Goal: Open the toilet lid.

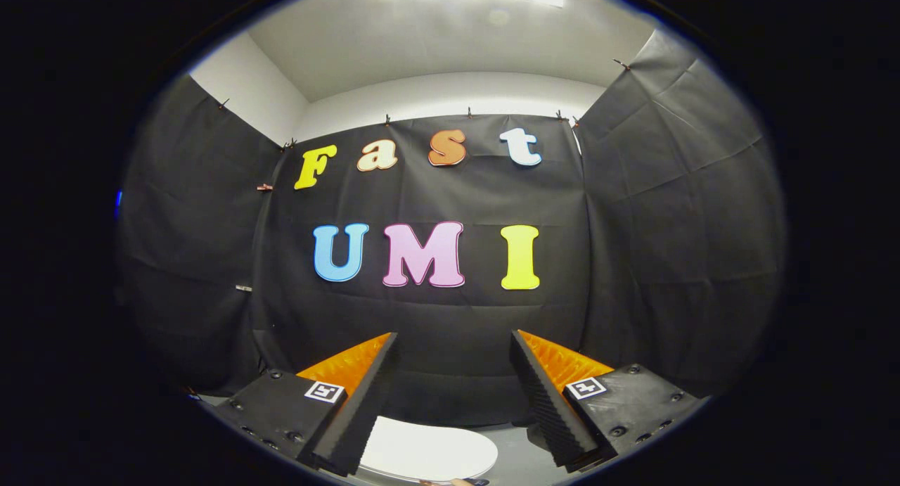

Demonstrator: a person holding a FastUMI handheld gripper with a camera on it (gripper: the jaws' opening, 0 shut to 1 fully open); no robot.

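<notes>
Gripper [453, 394] held level, fingers spread wide apart, nothing between them, touching nothing. Below and between the fingers: white toilet lid [429, 449], lying flat and closed, its rounded edge toward the right finger, left part hidden behind the left finger. Grey floor [517, 461] beside the lid. Black cloth wall [450, 317] hangs well beyond the fingers.

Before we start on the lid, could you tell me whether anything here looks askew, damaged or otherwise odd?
Nothing stands out. The white toilet lid lies flat and closed below the open fingers, which hold nothing. The black cloth wall beyond hangs wrinkled but untorn.
</notes>
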